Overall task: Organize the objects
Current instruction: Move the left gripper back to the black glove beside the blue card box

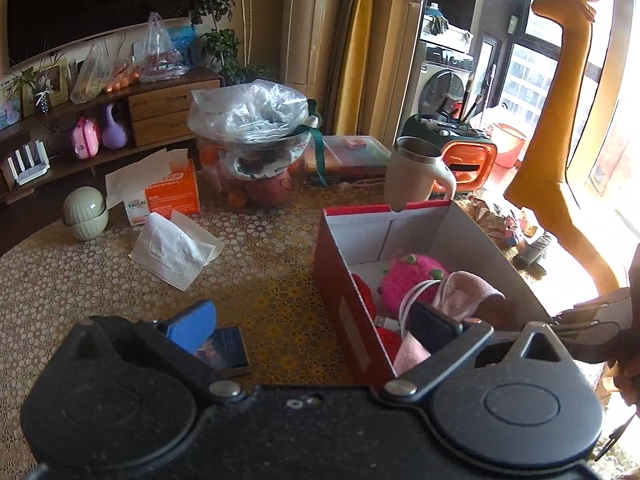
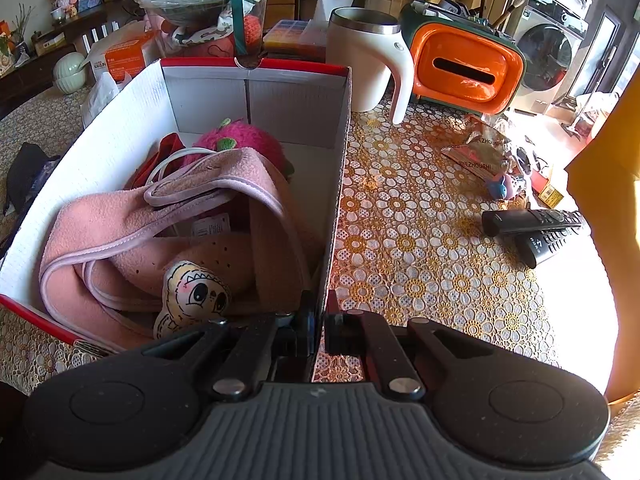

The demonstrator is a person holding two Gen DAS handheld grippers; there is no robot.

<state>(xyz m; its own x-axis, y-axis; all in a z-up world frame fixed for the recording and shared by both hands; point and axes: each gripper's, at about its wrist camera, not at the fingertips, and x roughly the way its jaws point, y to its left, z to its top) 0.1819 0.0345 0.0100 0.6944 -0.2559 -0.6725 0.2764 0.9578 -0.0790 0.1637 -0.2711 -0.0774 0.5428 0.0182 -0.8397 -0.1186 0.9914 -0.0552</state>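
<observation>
A red cardboard box (image 1: 348,280) with a white inside (image 2: 256,92) stands on the lace-covered table. In it lie a pink towel (image 2: 120,216), a magenta dragon-fruit plush (image 1: 408,280), a small plush with a cartoon face (image 2: 192,292) and something red (image 2: 168,148). My left gripper (image 1: 312,328) is open wide and straddles the box's left wall. Its blue-padded finger (image 1: 192,328) is outside the box and the other is above the towel; the pads touch nothing. My right gripper (image 2: 320,320) is shut on the near end of the box's right wall.
A dark card (image 1: 224,348) lies under the left finger. Behind the box are a white mug (image 2: 360,60), an orange tissue holder (image 2: 468,68) and a bag-covered bowl (image 1: 248,116). Left are a tissue box (image 1: 172,192) and loose tissues (image 1: 172,248). Two remotes (image 2: 532,228) lie right.
</observation>
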